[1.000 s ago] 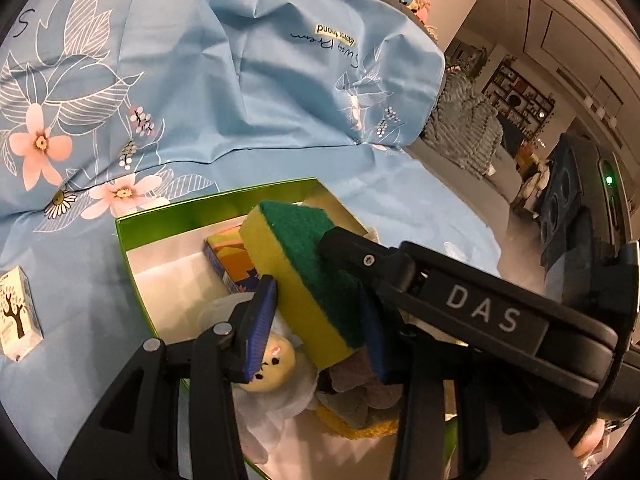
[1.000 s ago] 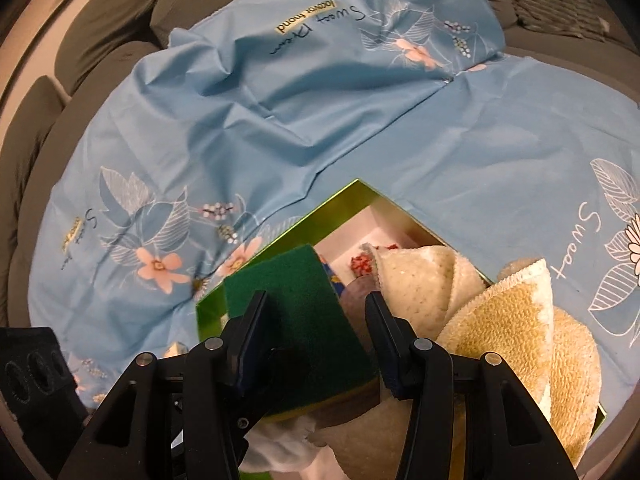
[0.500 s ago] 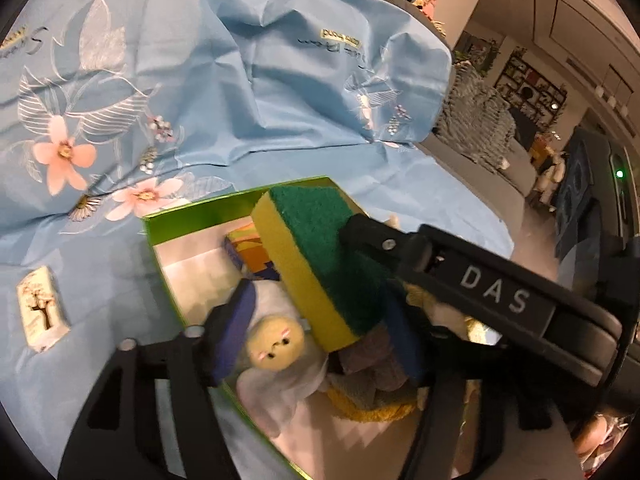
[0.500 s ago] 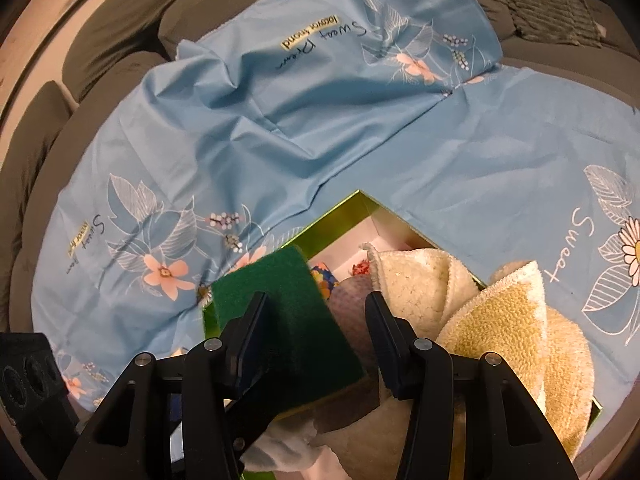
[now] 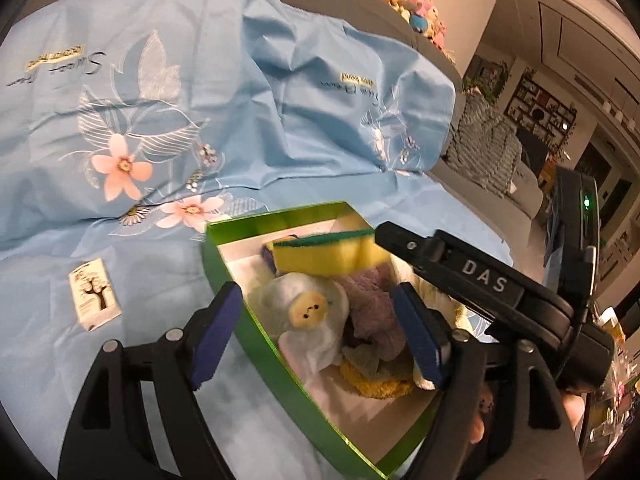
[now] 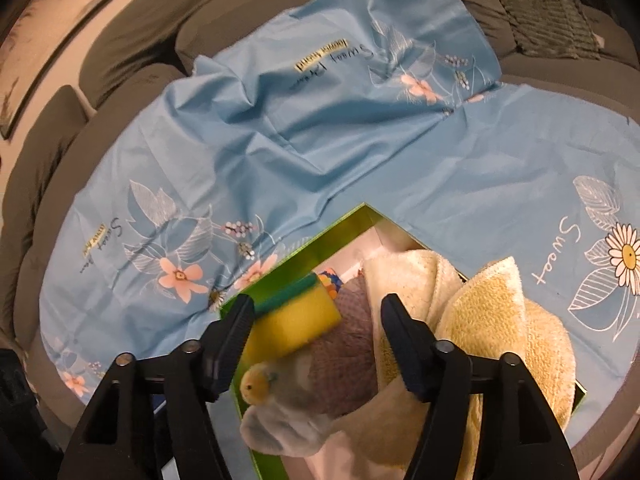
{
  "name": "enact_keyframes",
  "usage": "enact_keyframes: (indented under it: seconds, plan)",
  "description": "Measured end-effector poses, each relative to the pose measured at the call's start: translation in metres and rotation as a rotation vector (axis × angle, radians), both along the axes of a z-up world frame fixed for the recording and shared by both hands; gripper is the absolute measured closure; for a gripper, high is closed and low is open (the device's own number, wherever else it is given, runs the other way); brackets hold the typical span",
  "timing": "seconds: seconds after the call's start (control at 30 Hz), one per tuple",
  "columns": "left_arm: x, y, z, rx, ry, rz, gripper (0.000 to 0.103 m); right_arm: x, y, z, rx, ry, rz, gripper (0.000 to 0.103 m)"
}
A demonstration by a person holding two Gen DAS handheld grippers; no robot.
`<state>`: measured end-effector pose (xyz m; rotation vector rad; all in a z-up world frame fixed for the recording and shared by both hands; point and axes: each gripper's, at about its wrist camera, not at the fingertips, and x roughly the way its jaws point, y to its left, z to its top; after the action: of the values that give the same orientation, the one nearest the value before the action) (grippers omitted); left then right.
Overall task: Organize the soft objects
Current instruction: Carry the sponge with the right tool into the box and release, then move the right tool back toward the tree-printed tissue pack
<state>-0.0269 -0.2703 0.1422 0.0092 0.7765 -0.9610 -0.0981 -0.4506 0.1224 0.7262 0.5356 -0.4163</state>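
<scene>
Left tongs just opened, pads clear, nothing held; plush doll between jaws, light, squashy, grip round body. Sponge beyond tips inside green box, light, springy, pinch across yellow sides. Right tongs just widened, empty; beige towels right of them, limp, gather fold.

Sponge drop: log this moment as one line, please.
sponge: lying in green box | left gripper: open, just opened, empty | right gripper: open, just opened, empty
</scene>
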Motion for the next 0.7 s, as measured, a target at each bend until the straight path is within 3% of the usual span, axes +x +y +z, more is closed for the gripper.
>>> enact_keyframes:
  seconds: [0.27, 0.6, 0.7]
  plan:
    - [-0.008, 0.045, 0.003, -0.015, -0.013, 0.058, 0.022, -0.004, 0.020, 0.009, -0.055, -0.011, 0.015, 0.031]
    - [-0.003, 0.136, -0.021, 0.028, -0.001, 0.215, 0.020, 0.003, 0.057, 0.018, -0.121, -0.017, 0.065, 0.030]
    - [0.000, 0.165, -0.031, 0.047, 0.006, 0.268, 0.019, 0.010, 0.073, 0.019, -0.146, -0.012, 0.103, 0.022]
